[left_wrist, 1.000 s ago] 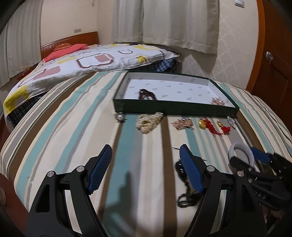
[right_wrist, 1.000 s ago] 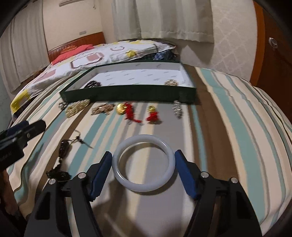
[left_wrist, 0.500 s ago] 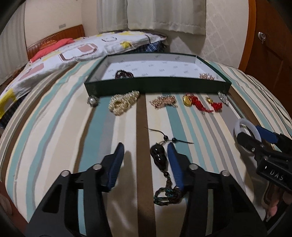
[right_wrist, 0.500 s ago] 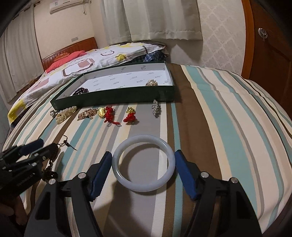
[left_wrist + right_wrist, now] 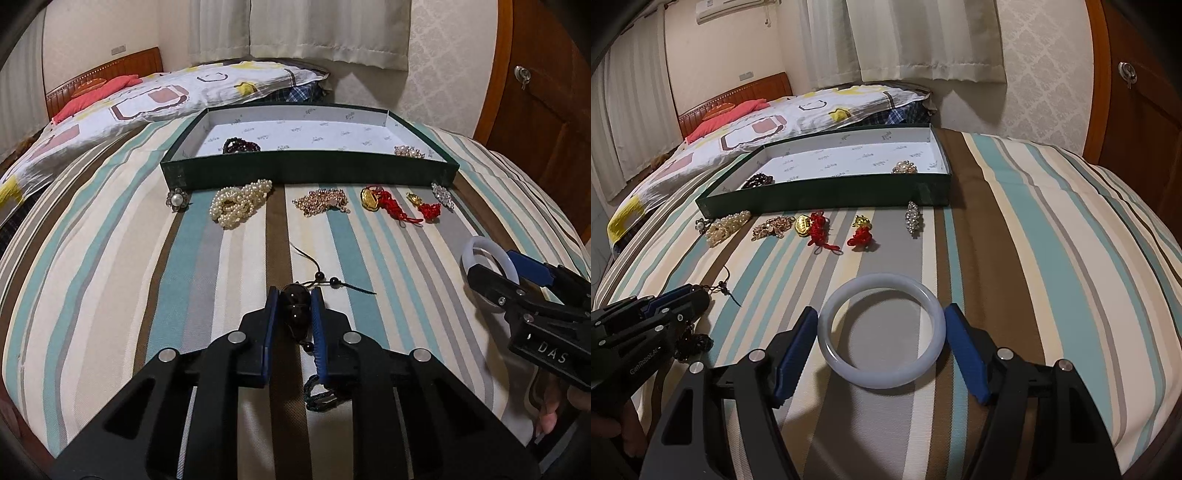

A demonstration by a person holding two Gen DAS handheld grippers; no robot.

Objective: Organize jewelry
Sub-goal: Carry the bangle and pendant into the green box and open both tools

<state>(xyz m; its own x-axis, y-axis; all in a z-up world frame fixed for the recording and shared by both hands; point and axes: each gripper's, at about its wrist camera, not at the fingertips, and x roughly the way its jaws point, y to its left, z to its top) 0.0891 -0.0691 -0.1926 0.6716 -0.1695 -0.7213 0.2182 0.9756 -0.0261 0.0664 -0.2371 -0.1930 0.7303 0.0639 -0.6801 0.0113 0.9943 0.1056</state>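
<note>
- Covering the bed (image 5: 110,295), a striped spread carried everything.
- Near its far edge sat the green tray (image 5: 310,171).
- The white bangle (image 5: 882,330) lay between the right tongs (image 5: 882,352), whose pads stood apart, not pressing it.
- The left tongs (image 5: 294,310) had just closed, clamped on the dark pendant (image 5: 295,308).
</note>
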